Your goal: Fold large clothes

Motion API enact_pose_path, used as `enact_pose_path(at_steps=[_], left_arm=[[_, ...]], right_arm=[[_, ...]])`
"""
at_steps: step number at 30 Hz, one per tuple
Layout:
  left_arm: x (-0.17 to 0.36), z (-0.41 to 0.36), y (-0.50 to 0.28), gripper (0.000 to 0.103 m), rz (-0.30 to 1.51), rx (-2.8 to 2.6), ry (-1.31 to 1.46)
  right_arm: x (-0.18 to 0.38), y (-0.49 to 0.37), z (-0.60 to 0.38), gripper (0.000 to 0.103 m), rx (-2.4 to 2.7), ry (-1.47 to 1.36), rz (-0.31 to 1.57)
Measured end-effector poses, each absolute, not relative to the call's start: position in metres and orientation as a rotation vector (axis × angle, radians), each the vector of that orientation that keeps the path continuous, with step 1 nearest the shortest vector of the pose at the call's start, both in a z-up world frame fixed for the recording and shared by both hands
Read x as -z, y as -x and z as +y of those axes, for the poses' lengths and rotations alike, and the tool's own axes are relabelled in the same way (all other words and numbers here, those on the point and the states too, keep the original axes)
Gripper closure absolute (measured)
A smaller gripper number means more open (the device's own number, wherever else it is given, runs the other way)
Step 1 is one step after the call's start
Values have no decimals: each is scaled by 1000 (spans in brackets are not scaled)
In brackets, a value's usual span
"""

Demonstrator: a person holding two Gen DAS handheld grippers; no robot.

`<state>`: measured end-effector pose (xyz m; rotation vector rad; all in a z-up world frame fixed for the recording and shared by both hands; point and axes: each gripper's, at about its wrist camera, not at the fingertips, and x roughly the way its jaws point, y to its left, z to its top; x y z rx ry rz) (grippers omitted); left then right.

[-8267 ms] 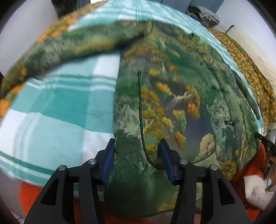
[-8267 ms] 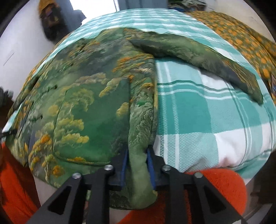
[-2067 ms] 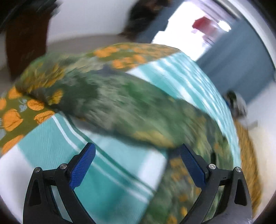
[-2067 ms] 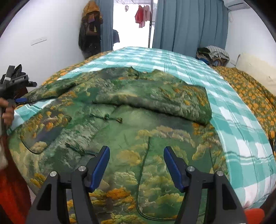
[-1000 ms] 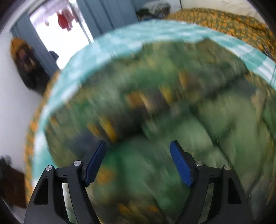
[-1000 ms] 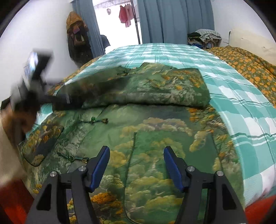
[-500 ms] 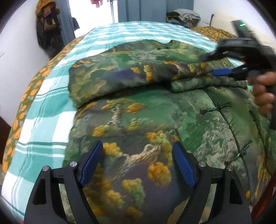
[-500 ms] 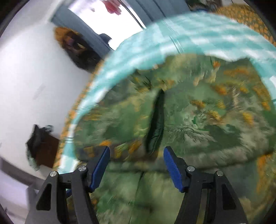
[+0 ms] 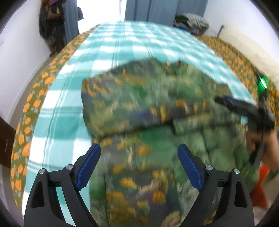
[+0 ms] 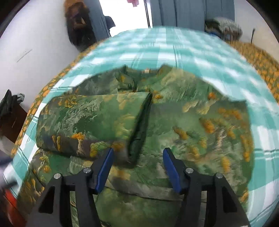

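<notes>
1. Bedroom: white walls, blue curtains (image 10: 191, 12) at the far end, dark bags hanging by the left wall.
2. Checked teal bedspread (image 9: 132, 43): bare beyond the garment's collar edge and along both its sides; orange-print quilt (image 9: 26, 125) borders it.
3. Green landscape-print garment (image 10: 174, 122): spread on the bedspread, both sleeves folded in across the chest, their cuffs meeting at a dark seam mid-chest; hem toward the cameras.
4. Left gripper (image 9: 138, 167): jaws spread wide, nothing between them, over the lower left body panel.
5. Right gripper (image 10: 138, 165): jaws released, empty, over the sleeve seam.
</notes>
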<state>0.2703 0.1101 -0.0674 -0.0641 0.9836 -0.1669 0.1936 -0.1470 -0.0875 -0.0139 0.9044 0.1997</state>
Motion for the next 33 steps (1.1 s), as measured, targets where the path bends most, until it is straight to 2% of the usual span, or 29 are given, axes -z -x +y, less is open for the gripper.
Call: enact_pose_path(at_steps=[3,6,8,11,12,17,20,24,26,30,33], left_arm=[[72,114,-305,11,944,126,57],[103,116,-343,14,948,86,72],[132,119,-362,18,970,60,79],[196,126,-376,16,1094,38,103],[200,126,-374,16,1063,39,95],[196,121,-369,15,1043,23,62],[164,123,-367,16,1080,26,85],[120,130,-382,13,1003,69,166],[115,137,-402,10,969,49,201],[150,151,-447,10,986,-53,256],[209,155,-464,5,1074,-62,241]], right_arm=[[63,-189,-140,43,-266,0,786],[63,-208,-114,44,-382,9,790],[84,-222,-99,44,-427,29,846],[153,-248,-87,46,-374,88,1070],[168,-248,-89,46,-368,81,1087],[174,-244,-85,46,-304,81,1022],[173,-241,-86,46,-307,72,1013],[171,-238,-90,46,-310,60,995],[171,-235,-89,46,-309,62,984],[171,-234,-86,46,-307,70,981],[171,-233,-86,46,-308,71,972]])
